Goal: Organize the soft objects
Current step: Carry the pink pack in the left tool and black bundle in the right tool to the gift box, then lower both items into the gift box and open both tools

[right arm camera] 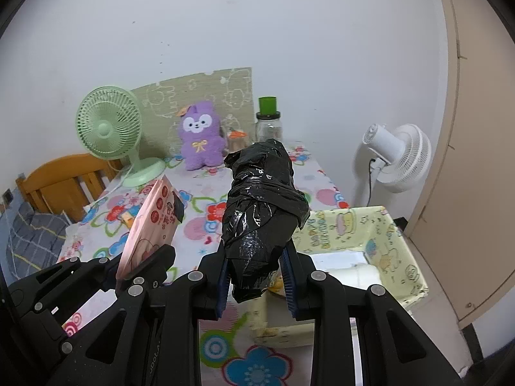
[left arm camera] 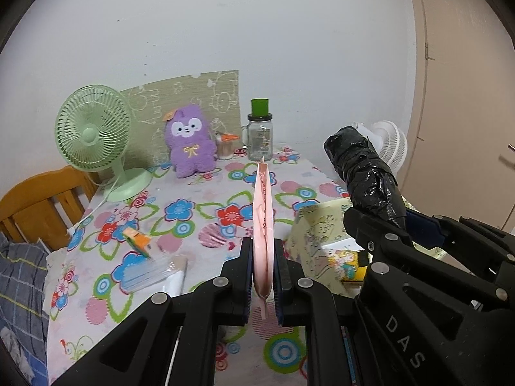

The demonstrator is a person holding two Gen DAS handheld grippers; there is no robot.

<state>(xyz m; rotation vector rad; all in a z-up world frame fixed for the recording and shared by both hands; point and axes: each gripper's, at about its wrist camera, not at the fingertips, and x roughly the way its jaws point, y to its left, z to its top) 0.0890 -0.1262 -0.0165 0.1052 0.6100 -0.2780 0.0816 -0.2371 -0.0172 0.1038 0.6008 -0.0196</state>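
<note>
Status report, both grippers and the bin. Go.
Left gripper shut on pink packet. Right gripper shut on black plastic roll. Yellow fabric bin just right, nothing blocking.

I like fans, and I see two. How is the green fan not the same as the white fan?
The green fan stands on the flowery table, by the purple plush; the white fan stands off the table, beside it, near the wall. The green fan's grille faces the camera; the white fan is turned away, showing its back. Both have round grilles, a stand and a cord.
</note>
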